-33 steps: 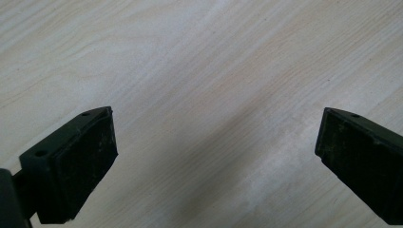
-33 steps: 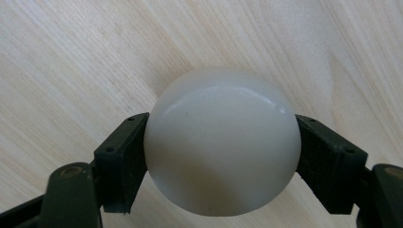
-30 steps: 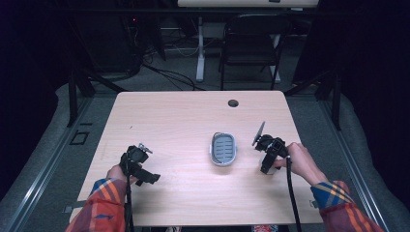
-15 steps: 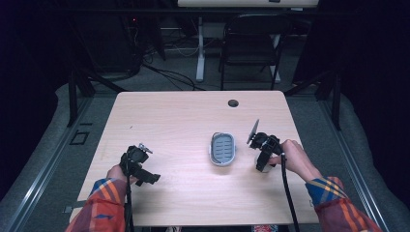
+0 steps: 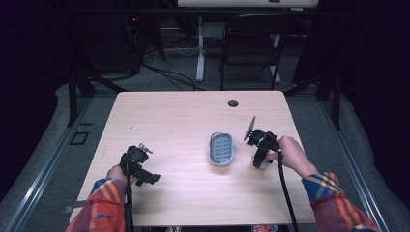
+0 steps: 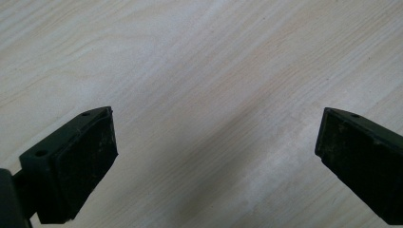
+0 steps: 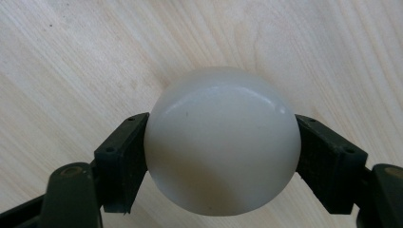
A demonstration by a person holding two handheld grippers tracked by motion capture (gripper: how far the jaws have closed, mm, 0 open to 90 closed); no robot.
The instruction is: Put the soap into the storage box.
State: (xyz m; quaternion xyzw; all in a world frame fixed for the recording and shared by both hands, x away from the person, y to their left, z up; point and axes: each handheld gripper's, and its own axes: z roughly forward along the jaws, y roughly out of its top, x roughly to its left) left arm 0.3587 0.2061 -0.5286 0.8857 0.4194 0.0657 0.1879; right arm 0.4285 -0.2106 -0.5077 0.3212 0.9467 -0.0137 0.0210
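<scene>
White rounded object (image 7: 222,142), smooth and glossy, sits clamped between my right gripper's (image 7: 222,156) two black jaws in the right gripper view, pale wood table (image 7: 71,57) behind it. High view: my right gripper (image 5: 261,153) at 4 o'clock on the table (image 5: 183,116), just beside a grey oval dish (image 5: 222,149) near centre; my left gripper (image 5: 137,166) at 8 o'clock, well apart from both. Left gripper view: my left gripper (image 6: 214,156) has jaws spread wide over bare wood.
</scene>
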